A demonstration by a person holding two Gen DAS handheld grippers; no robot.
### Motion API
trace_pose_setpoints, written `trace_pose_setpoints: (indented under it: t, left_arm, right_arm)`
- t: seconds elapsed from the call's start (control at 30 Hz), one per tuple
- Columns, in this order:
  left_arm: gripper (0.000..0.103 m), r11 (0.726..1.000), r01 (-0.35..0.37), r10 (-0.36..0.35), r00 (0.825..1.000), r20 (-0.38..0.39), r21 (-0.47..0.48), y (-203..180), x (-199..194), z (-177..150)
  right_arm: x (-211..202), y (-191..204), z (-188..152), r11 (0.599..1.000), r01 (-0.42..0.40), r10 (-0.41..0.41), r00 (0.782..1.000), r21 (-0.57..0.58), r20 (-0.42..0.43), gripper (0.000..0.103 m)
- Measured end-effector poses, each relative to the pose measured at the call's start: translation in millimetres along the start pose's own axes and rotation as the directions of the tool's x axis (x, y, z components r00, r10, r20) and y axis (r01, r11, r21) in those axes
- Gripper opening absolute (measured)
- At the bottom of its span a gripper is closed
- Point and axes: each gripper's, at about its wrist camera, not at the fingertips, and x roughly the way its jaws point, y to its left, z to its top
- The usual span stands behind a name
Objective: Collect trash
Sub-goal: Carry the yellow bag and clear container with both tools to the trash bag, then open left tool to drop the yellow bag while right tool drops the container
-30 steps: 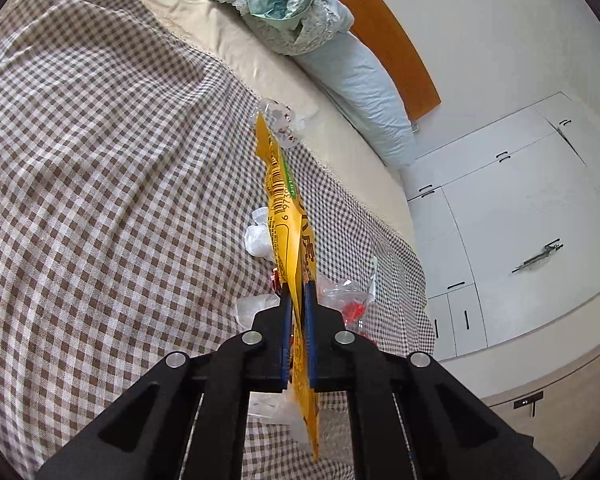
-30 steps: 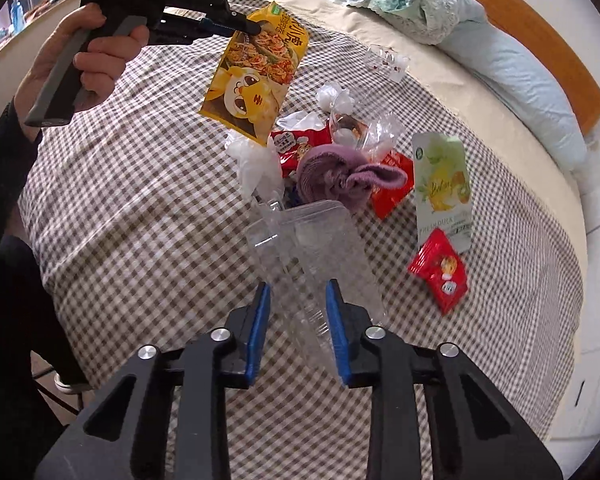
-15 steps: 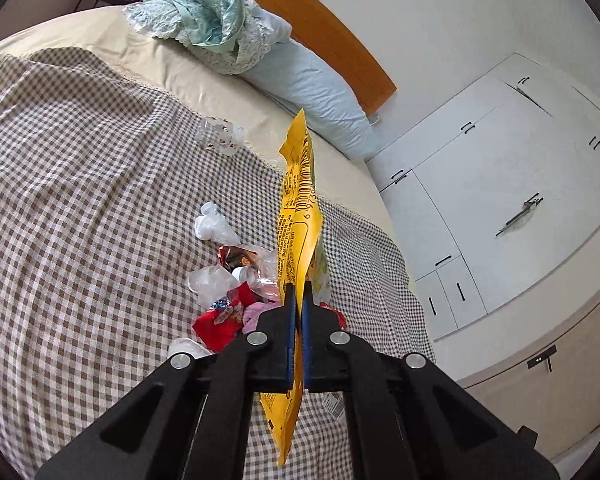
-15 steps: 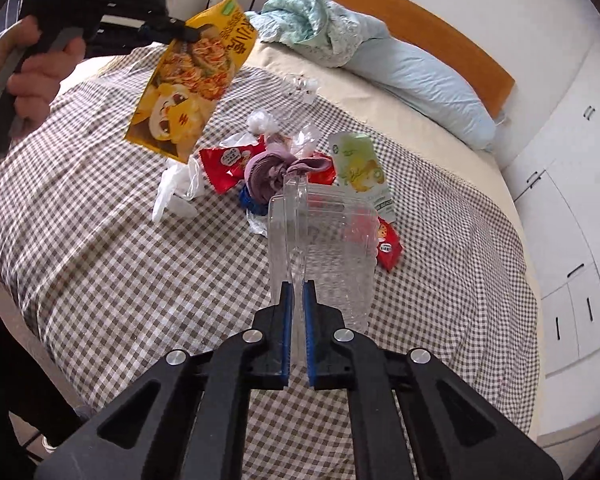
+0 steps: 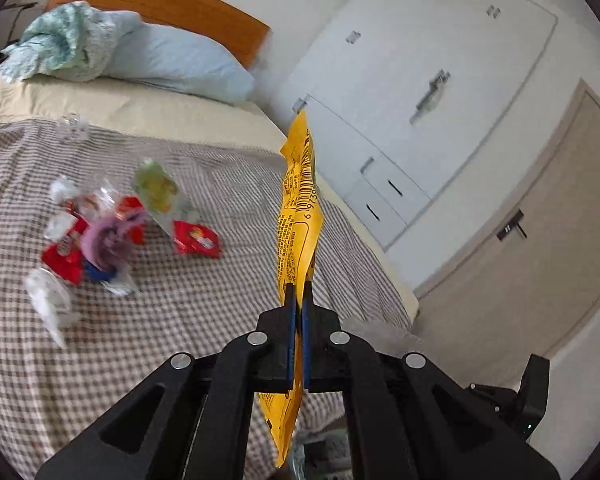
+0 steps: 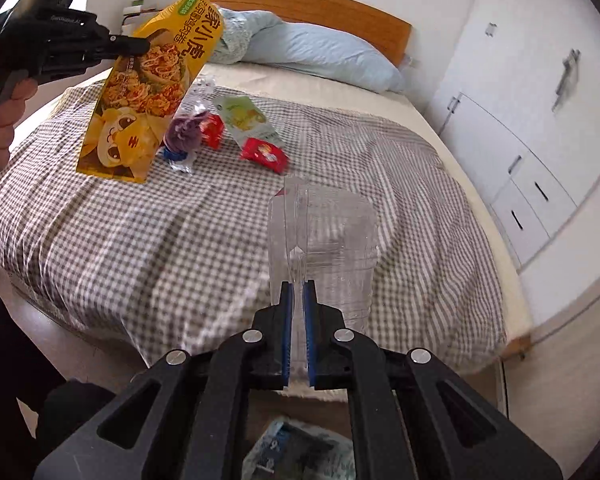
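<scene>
Right up close, the right gripper (image 6: 296, 292) had clamped on the clear plastic box (image 6: 324, 240), jaws nearly together with its thin edge pinched between them. A second before, those jaws stood open around the box as it lay on the bed; now it was lifted clear and hung over the bed's near edge. The box itself looked empty. Below, at the bottom of the right view, something pale and crinkled showed on the floor, perhaps a bag (image 6: 300, 452) for the rubbish, though I couldn't tell what it held.

The left gripper (image 5: 297, 292) was shut tight on the yellow snack packet (image 5: 300, 216), carried up and away from the pile towards the foot of the bed.

So two pieces were off the bed, both likely headed for a drop.

Further back on the checked cover (image 6: 140, 248), the rest waited: red wrappers (image 6: 264, 152), a green pouch (image 6: 246, 116), a purple bundle (image 6: 186, 132), clear scraps. Beyond, the blue pillow (image 6: 324, 56) and the headboard (image 6: 308, 2).
</scene>
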Motion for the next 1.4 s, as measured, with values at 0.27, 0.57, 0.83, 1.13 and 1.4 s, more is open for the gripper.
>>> trace_pose_setpoints:
  t: [0.27, 0.57, 0.83, 1.13, 1.4]
  left_arm:
    - [0.000, 0.992, 0.062, -0.012, 0.911, -0.412, 0.108, -120, 129, -158]
    - [0.000, 0.983, -0.181, 0.141, 0.683, -0.717, 0.020, -125, 253, -314]
    - [0.000, 0.957, -0.261, 0.251, 0.543, -0.801, 0.123, -116, 324, -416]
    - [0.017, 0.926, -0.374, 0.232, 0.466, -0.854, 0.047, -96, 377, -476]
    - [0.032, 0.931, -0.362, 0.228, 0.492, -0.840, 0.040, -98, 365, -460]
  right_arm:
    - [-6, -69, -164, 0.965, 0.042, 0.004, 0.985, 0.260, -0.174, 0.006]
    - [61, -92, -287, 0.898, 0.045, 0.093, 0.953, 0.437, -0.289, 0.007]
    - [111, -81, -342, 0.873, 0.020, 0.163, 0.930, 0.488, -0.330, 0.007]
    - [143, -80, -366, 0.865, 0.017, 0.193, 0.910, 0.501, -0.366, 0.011]
    - [158, -89, -374, 0.837, 0.021, 0.209, 0.912, 0.547, -0.354, 0.043]
